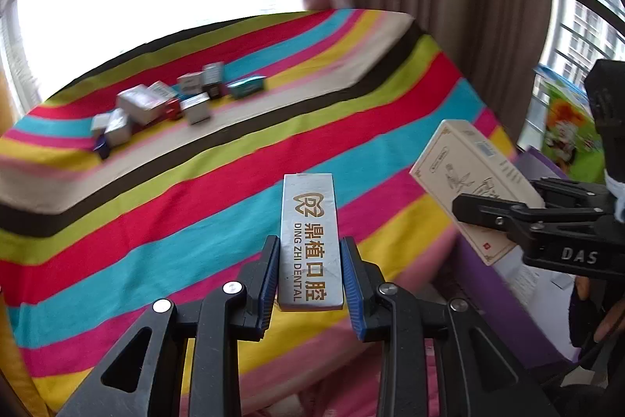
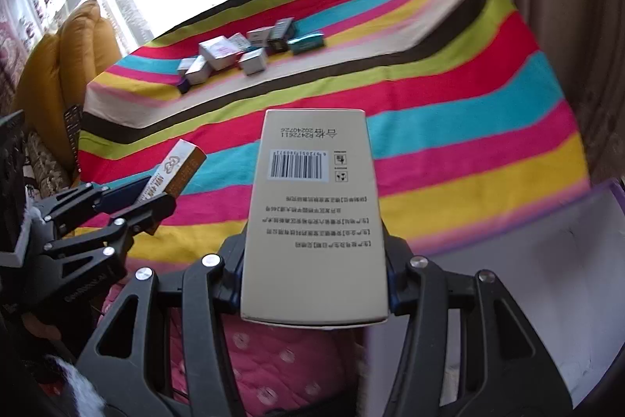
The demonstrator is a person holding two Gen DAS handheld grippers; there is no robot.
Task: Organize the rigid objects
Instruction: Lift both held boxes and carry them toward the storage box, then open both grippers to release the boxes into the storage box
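My left gripper [image 1: 310, 276] pinches silver box [image 1: 310, 233] by long sides; right gripper [image 2: 314, 276] pinches beige box [image 2: 314, 206]. Both probably light, stiff card, glossy; grip near middle, gently.

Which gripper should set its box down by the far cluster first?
Probably the left gripper: its slim silver box sits on the cluster's side. The right gripper holds the wider beige box, further right.
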